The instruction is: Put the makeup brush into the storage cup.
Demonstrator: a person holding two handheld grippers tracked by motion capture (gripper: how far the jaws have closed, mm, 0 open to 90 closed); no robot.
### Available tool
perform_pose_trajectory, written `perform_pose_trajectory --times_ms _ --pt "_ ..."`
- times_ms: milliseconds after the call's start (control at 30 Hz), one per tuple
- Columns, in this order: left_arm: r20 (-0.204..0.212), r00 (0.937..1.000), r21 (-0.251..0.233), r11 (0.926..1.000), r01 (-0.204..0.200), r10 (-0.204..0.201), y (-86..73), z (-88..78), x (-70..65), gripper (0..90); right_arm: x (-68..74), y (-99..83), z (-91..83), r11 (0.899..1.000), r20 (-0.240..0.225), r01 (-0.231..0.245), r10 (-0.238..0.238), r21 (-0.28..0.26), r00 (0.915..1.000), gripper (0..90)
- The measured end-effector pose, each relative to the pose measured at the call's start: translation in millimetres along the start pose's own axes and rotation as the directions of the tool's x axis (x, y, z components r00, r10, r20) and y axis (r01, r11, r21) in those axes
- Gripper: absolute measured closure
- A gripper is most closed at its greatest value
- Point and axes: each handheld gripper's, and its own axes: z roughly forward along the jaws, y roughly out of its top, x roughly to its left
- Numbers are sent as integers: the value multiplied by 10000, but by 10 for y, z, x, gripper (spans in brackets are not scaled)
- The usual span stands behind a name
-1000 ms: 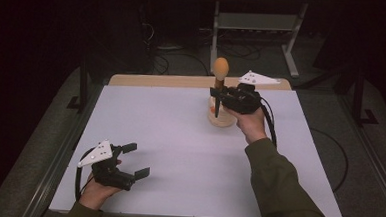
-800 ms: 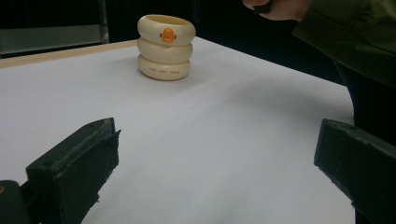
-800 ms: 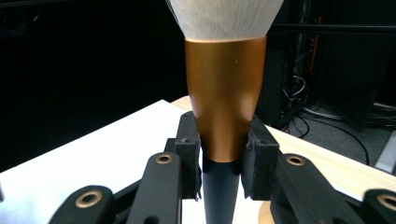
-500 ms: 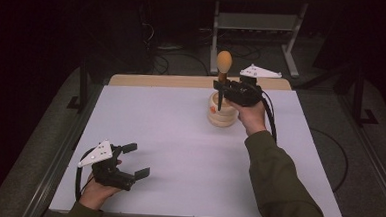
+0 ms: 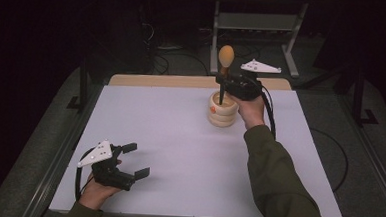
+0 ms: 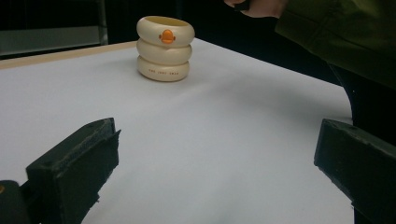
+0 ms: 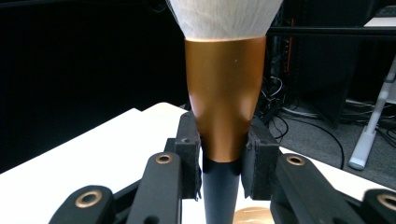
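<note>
Since the earlier frames the makeup brush (image 5: 224, 70) has travelled with the right gripper (image 5: 226, 83) a little toward the near side of the table, and the cream ringed holder (image 5: 222, 109), which then stood under the hand, now shows whole in front of it. The brush stands upright, its long axis vertical: pale bristle head at the top, copper ferrule below it, dark handle pointing straight down. Its lower tip sits at or just inside the holder's open mouth; whether it touches the rim cannot be told. The right gripper's jaws are clamped on the brush (image 7: 223, 154) just where the ferrule meets the handle, one pad on each side. So the coming move turns on one line: the holder's opening lies directly beneath the handle tip, and the likely next step is a straight descent along the brush's own axis. The holder stands near the table's far edge, right of centre, its orange mark (image 6: 166, 36) facing the left gripper (image 5: 136, 160), which rests well apart by the near left corner, jaws wide apart and empty. The right hand is plainly the nearer one
</note>
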Motion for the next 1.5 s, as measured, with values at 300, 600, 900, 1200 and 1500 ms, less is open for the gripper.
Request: perform_pose_trajectory --times_ms 300,600,900,1200,1500 --pt "-6 10000 65 10000 -22 22 0 -12 13 0 -113 -95 143 10000 259 -48 46 60 9997 705" --pt "29 10000 33 10000 10 -10 -2 -8 8 0 -141 -158 208 9997 263 -16 10 259 9997 705" --pt "55 9999 5 10000 84 -84 -6 2 2 0 -142 -224 271 9985 227 -91 79 531 9997 705" --pt "67 10000 8 10000 16 -16 -4 -1 6 0 -123 -274 326 9970 250 108 -128 769 9996 704" --pt "79 10000 3 10000 28 -28 -4 -2 6 0 -140 -347 352 9947 308 35 -67 1026 9995 704"
